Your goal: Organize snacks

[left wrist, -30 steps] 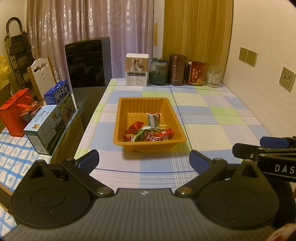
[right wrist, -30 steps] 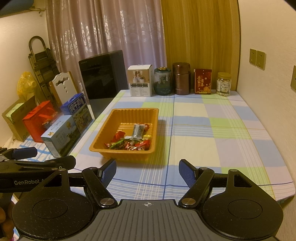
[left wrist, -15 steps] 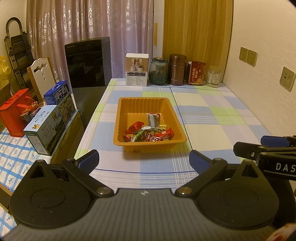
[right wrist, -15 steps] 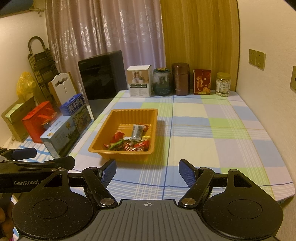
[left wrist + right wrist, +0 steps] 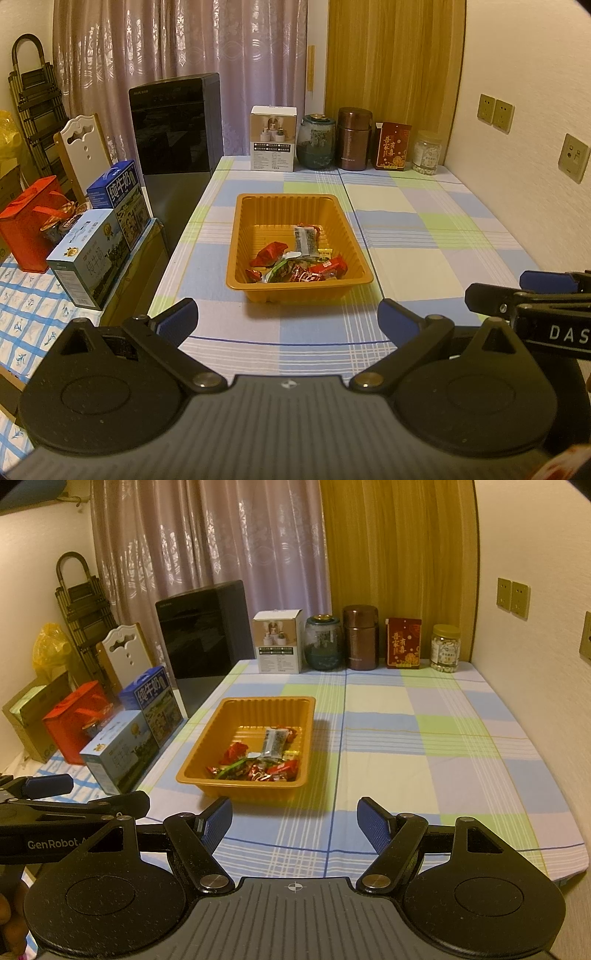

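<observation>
On the low side surface at far left sit a red bag (image 5: 27, 221) and two milk cartons (image 5: 99, 243), clear of the work area. Left tool (image 5: 287, 319) hovers above the near counter edge, jaws spread, nothing between them. Ahead of it, centre-left on the counter (image 5: 424, 236), is the orange tray (image 5: 295, 206). All visible snacks (image 5: 301, 264) are already inside it, bunched in the near half; the far half is bare. No loose wrappers on the cloth in either view, so I judge collection done or nearly so. What's left, if anything, is tidying the pile or shifting the tray; can't tell from this alone.

Room to move: wide bare cloth right of the tray, out to the wall. Right tool (image 5: 293, 823) also released, empty, above the near edge, right of the left one. Far edge is lined with a white box (image 5: 273, 138), jar (image 5: 316, 142), brown flask (image 5: 354, 138), red packet (image 5: 393, 146) and a small jar (image 5: 426, 151), well apart from the tray. Left counter edge drops off just beside the tray; a black appliance (image 5: 177, 129) stands at the far-left corner. Near-right corner rounds off, so keep loads inboard.
</observation>
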The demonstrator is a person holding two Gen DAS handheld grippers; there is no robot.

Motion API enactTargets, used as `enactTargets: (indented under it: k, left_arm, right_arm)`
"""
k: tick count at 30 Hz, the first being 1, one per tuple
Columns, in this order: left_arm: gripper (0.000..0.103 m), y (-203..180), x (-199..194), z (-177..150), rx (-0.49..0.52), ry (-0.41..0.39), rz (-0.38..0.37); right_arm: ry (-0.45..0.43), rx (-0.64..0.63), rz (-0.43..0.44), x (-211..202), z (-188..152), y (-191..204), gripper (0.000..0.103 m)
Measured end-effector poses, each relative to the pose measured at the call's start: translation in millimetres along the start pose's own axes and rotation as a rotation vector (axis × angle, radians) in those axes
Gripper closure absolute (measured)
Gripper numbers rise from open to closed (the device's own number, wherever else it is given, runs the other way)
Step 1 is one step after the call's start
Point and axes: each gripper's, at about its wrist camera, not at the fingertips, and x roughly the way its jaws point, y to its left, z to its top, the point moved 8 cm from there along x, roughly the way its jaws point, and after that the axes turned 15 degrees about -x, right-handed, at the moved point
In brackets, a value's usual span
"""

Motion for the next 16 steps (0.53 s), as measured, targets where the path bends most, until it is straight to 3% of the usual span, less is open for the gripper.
enactTargets:
  k: [16]
  left_arm:
    - [0.0,-0.8,0.3,1.3,0.004,-0.02,-0.003]
  right_arm:
    - [-0.001,0.003,-0.002,0.2,-0.1,-1.3,0.029]
